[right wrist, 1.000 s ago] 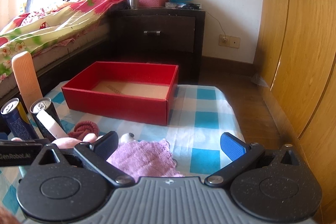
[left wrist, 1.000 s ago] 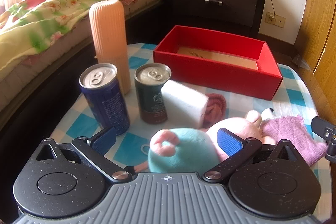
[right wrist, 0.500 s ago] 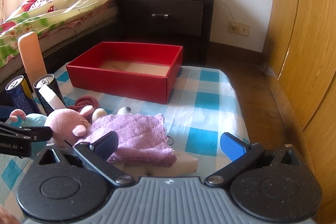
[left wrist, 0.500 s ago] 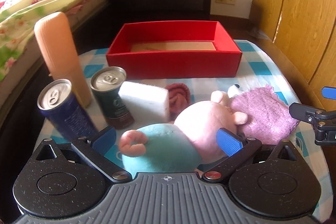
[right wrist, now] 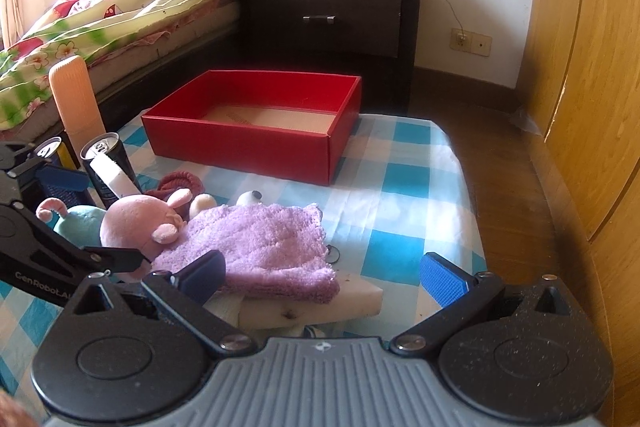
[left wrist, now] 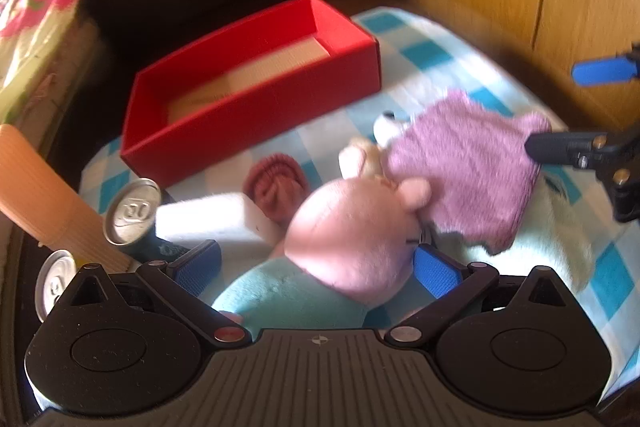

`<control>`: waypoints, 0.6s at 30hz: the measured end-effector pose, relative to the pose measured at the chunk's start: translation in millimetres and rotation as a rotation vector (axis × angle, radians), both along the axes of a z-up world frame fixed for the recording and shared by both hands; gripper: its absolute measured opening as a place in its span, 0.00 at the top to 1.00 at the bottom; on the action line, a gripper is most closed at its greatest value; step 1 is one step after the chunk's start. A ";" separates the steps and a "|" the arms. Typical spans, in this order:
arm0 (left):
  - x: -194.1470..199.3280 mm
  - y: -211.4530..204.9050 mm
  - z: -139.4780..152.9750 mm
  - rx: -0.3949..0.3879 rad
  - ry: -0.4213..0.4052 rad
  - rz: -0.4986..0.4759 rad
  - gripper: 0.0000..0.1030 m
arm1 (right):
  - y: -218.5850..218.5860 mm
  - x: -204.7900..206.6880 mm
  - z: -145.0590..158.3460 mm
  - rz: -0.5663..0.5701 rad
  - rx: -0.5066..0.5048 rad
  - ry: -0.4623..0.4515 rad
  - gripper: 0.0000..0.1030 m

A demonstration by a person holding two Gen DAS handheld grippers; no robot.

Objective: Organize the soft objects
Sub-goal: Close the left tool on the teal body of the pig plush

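Fingers (left wrist: 198,265) of my left gripper (left wrist: 316,267) stand spread around the pink plush toy (left wrist: 352,235), its head between them, not yet pinched; my right gripper (right wrist: 322,273) hangs spread over the purple towel (right wrist: 264,247) near the surface's (right wrist: 412,195) front edge. The red box (right wrist: 256,143) sits empty toward the far edge. To grip well, I judge I should close squarely on the head, clear of the towel and cans (left wrist: 130,217).

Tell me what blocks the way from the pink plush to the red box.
The pink plush sits between the open left tool pads. The maroon knit piece lies on the cloth between it and the red box; lifted over, nothing blocks it.
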State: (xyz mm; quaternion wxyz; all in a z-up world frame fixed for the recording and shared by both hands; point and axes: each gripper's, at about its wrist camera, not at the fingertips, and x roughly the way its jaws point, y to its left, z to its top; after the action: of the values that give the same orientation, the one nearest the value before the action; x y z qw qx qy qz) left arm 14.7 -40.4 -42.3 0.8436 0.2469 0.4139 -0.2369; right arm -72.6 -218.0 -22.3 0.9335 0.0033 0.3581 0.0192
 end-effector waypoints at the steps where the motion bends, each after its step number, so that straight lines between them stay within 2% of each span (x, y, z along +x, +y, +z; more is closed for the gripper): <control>1: 0.8 -1.0 -2.9 0.009 0.006 0.002 0.05 | -0.1 0.5 -0.4 0.001 -0.001 0.004 0.18; 11: -3.3 -2.3 -8.8 0.000 0.012 0.026 0.05 | -2.1 1.2 -0.8 -0.003 0.003 0.008 0.18; 18: -7.6 14.2 2.6 -0.151 0.008 0.177 0.05 | 8.3 4.7 -2.3 -0.007 -0.018 -0.001 0.18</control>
State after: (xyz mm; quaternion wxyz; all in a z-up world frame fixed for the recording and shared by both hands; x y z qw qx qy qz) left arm 7.1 -26.2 -39.7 0.8758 0.1441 0.4182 -0.1931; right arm -67.9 -209.7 -24.7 0.9337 -0.0041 0.3578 0.0125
